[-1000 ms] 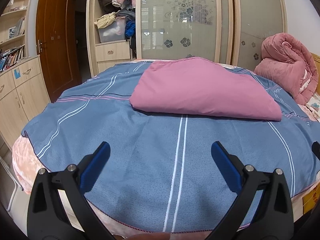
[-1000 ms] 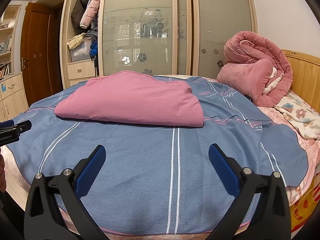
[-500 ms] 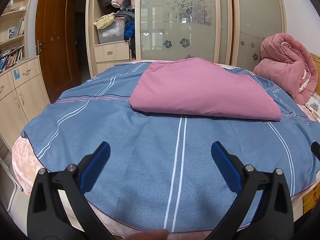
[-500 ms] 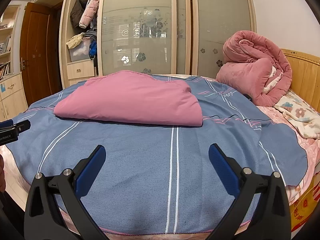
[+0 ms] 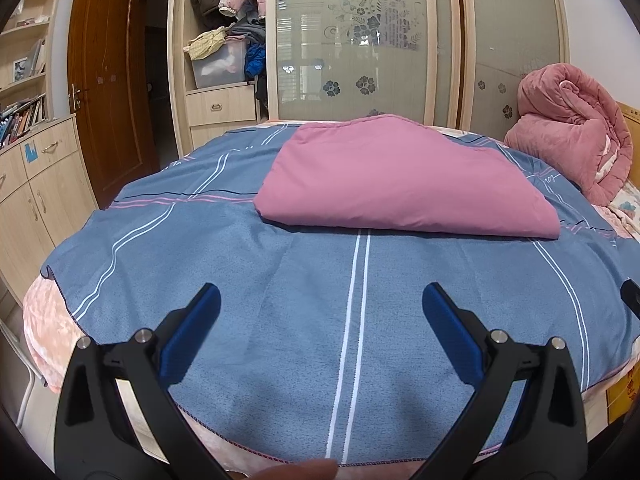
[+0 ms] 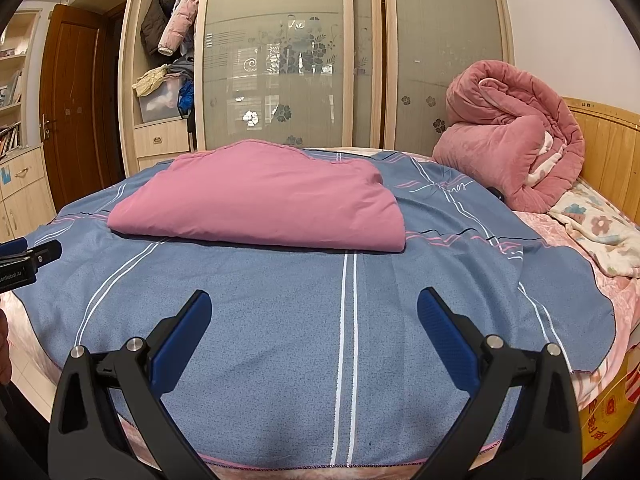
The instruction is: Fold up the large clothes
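A folded pink cloth (image 5: 400, 184) (image 6: 260, 196) lies on the far half of a blue striped sheet (image 5: 312, 296) (image 6: 320, 312) spread over the bed. My left gripper (image 5: 320, 300) hangs open above the sheet's near edge, nothing between its blue pads. My right gripper (image 6: 314, 308) is also open and empty, held over the near part of the sheet, well short of the pink cloth. In the right wrist view the left gripper's tip (image 6: 28, 258) shows at the left edge.
A rolled pink quilt (image 5: 576, 136) (image 6: 512, 136) rests at the bed's head by the wooden headboard (image 6: 608, 140). A wardrobe with frosted sliding doors (image 5: 360, 40) stands behind the bed. Drawers and shelves (image 5: 32, 176) line the left wall beside a brown door (image 5: 104, 80).
Both grippers have barely shifted; the view has tilted very slightly. The pink cloth and the sheet lie as before.
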Tool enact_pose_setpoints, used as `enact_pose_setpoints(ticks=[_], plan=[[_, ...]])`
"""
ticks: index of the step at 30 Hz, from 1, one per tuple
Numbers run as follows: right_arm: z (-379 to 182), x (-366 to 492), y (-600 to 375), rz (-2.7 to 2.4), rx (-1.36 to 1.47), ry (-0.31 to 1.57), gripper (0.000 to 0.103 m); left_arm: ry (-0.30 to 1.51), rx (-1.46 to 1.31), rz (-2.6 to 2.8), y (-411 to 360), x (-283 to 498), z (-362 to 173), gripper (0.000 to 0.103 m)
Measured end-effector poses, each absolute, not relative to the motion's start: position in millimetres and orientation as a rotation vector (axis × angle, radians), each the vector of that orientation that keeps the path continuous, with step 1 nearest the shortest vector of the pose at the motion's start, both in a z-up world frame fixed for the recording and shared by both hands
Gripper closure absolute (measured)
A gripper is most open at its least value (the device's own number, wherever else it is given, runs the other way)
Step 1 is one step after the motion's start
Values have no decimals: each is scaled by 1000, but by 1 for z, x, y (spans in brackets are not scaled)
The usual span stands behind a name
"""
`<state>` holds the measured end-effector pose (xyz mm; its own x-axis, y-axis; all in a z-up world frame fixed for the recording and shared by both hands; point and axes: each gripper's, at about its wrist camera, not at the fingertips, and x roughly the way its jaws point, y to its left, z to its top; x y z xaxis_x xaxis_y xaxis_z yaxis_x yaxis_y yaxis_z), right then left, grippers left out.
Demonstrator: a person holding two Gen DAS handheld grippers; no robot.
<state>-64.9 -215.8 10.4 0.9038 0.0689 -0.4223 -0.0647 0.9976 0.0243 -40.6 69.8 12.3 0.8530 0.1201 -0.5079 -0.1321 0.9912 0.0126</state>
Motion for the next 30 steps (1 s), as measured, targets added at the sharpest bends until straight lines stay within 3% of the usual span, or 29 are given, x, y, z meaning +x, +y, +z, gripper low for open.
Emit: enact_pose_setpoints(ticks=[30], plan=[[10, -63, -218, 67, 9, 439, 1, 535, -16, 130, 71, -40, 8, 2]])
